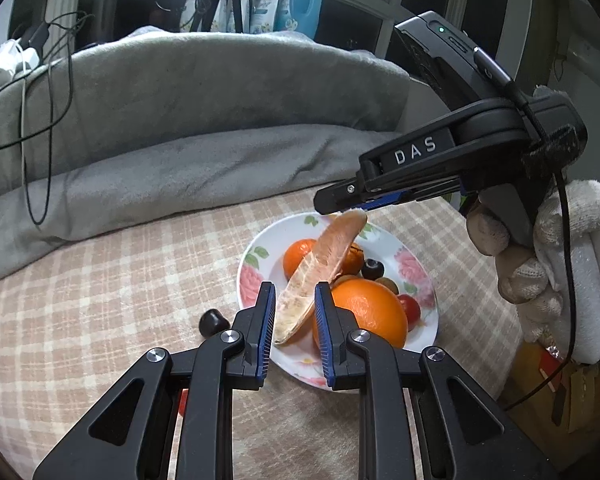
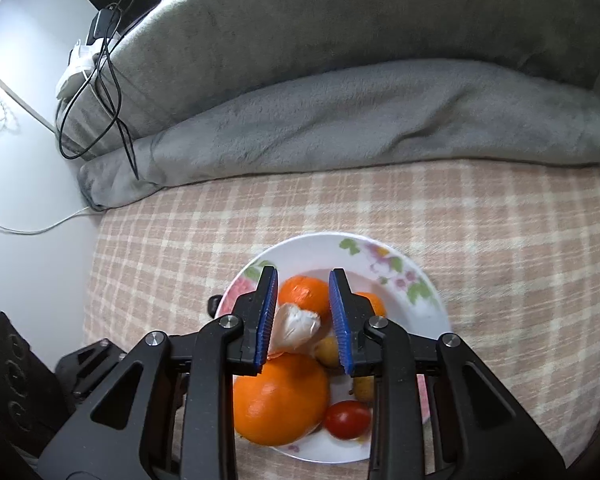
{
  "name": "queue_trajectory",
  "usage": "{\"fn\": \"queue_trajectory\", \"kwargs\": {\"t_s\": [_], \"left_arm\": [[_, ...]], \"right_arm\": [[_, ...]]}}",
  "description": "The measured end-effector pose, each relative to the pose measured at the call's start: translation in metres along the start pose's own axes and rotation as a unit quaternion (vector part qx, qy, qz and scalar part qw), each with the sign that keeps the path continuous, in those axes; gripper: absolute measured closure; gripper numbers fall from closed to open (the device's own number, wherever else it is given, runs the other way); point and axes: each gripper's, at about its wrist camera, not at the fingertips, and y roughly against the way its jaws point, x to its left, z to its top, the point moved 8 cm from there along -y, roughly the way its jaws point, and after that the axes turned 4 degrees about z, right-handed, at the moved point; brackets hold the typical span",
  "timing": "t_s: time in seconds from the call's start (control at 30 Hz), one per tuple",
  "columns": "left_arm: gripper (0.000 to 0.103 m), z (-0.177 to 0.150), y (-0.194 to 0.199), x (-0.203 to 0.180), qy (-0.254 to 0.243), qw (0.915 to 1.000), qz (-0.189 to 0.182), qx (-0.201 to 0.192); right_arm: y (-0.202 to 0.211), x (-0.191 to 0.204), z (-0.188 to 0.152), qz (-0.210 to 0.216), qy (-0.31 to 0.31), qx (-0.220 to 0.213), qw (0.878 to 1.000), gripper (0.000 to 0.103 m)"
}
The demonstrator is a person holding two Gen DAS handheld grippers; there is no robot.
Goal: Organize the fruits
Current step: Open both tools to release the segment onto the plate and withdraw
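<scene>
The left gripper (image 1: pixel 295 312) holds a pomelo segment (image 1: pixel 319 268) between its blue pads: the jaws stand narrow, both pads bearing on the lower half of the segment. The segment rises tilted away from the jaws, its pale membrane side facing the left pad, and its far tip reaches the underside of the right gripper (image 1: pixel 341 206). Whether that tip touches the right gripper cannot be told.

The segment hangs above a floral plate (image 1: pixel 260 248) that rests on a checked cloth (image 1: pixel 120 280). On the plate lie a large orange (image 1: pixel 369 312), a mandarin (image 1: pixel 298 256), a dark cherry (image 1: pixel 371 269) and a cherry tomato (image 1: pixel 409 307). A second dark cherry (image 1: pixel 213 322) lies on the cloth, just beside the plate and left of the left pad.

The left wrist view alone shows the gloved right hand (image 1: pixel 547 256) around the right gripper's handle, and the loose cherry.

The right wrist view alone shows the gap of the right gripper (image 2: pixel 303 316): the jaws stand partly open, wider than the white tip of the segment (image 2: pixel 296 326), which lies between them against the left pad and clear of the right pad. It also shows two small yellowish fruits (image 2: pixel 327 350) behind the large orange (image 2: pixel 280 398), and a grey blanket (image 2: pixel 339 120) beyond the cloth.
</scene>
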Motion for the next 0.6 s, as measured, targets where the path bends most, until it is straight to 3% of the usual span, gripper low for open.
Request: {"fn": "queue_trajectory", "kwargs": {"t_s": [0.17, 0.2, 0.27, 0.33, 0.43, 0.5, 0.6], "left_arm": [[0.084, 0.002, 0.008, 0.002, 0.0, 1.0, 0.0, -0.008], [0.084, 0.002, 0.009, 0.002, 0.0, 1.0, 0.001, -0.008], [0.084, 0.001, 0.011, 0.003, -0.001, 1.0, 0.002, -0.009], [0.082, 0.0, 0.013, 0.003, -0.002, 1.0, 0.004, -0.009], [0.06, 0.0, 0.016, 0.004, 0.003, 0.9999, 0.007, -0.011], [0.057, -0.001, 0.018, 0.006, 0.005, 0.9999, 0.007, -0.012], [0.048, -0.001, 0.021, 0.007, 0.006, 0.9999, 0.008, -0.014]], "right_arm": [[0.003, 0.0, 0.001, -0.019, 0.012, -0.011, 1.0, 0.072], [0.004, 0.0, 0.001, -0.024, 0.014, -0.014, 1.0, 0.068], [0.005, 0.0, 0.001, -0.032, 0.02, -0.02, 0.999, 0.049], [0.007, -0.001, 0.002, -0.04, 0.028, -0.029, 0.998, 0.044], [0.01, 0.001, 0.004, -0.044, 0.04, -0.038, 0.998, 0.037], [0.012, 0.002, 0.006, -0.045, 0.045, -0.044, 0.997, 0.03], [0.015, 0.007, 0.011, -0.043, 0.055, -0.055, 0.996, 0.029]]}}
